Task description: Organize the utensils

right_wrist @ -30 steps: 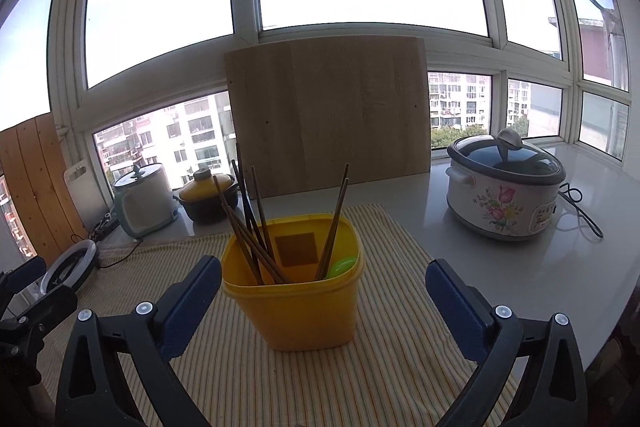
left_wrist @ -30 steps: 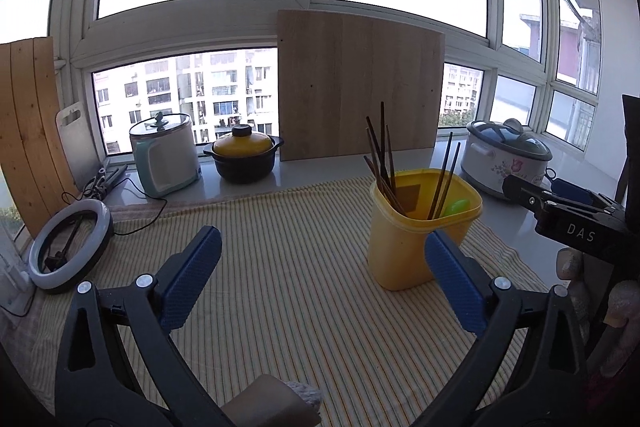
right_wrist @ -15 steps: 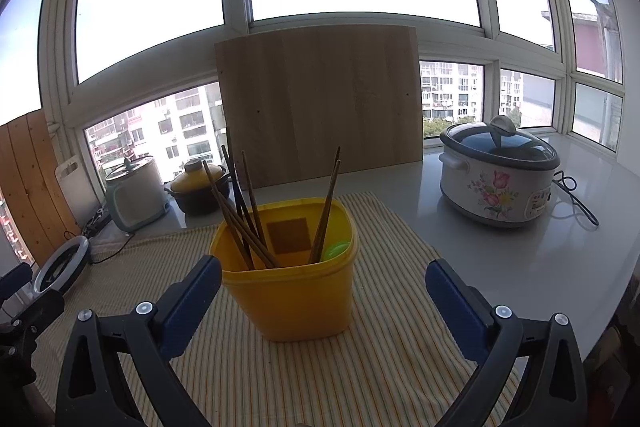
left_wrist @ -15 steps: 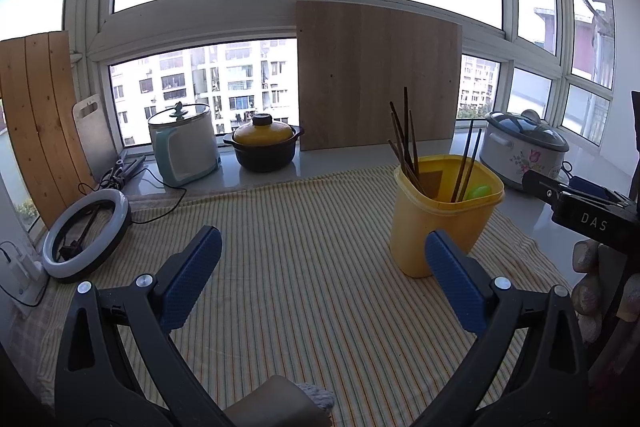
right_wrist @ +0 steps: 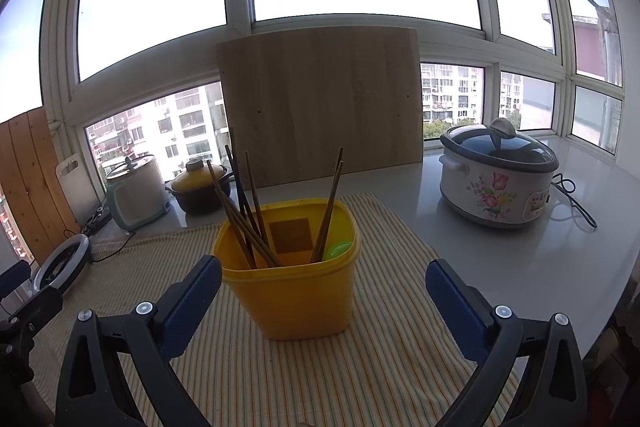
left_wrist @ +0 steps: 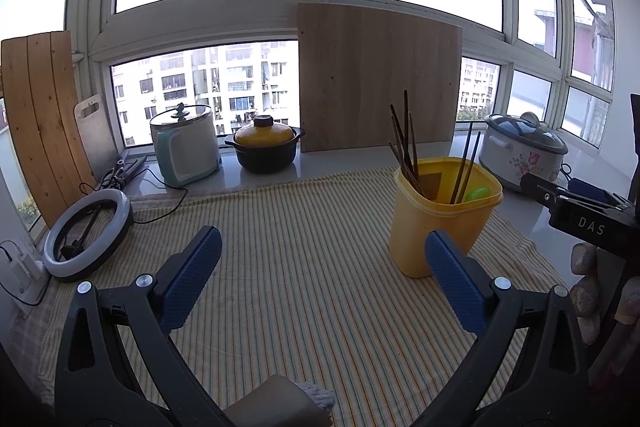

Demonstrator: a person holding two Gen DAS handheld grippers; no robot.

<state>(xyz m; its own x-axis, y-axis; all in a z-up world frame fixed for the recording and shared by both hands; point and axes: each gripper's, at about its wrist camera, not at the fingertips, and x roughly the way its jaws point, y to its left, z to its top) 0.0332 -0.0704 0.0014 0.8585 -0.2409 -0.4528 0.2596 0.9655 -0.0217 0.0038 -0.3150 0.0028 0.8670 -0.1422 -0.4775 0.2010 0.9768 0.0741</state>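
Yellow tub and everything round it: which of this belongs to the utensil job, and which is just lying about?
For the job:
yellow tub
chopsticks standing in it
green item inside the tub, too hidden to identify
left gripper, open
right gripper, open

Lying about:
floral slow cooker
yellow-lidded pot
rice cooker
ring light
wooden board

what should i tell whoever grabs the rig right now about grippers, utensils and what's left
Left gripper: open, empty, hovering over the striped yellow cloth.
Right gripper: open, empty, facing the yellow plastic utensil tub.
Dark wooden chopsticks stand in the tub in two bunches, beside something small and green that is too hidden to identify.
Done: no loose utensils show on the cloth.
Left: probably only a check outside the views; nothing more is visible.
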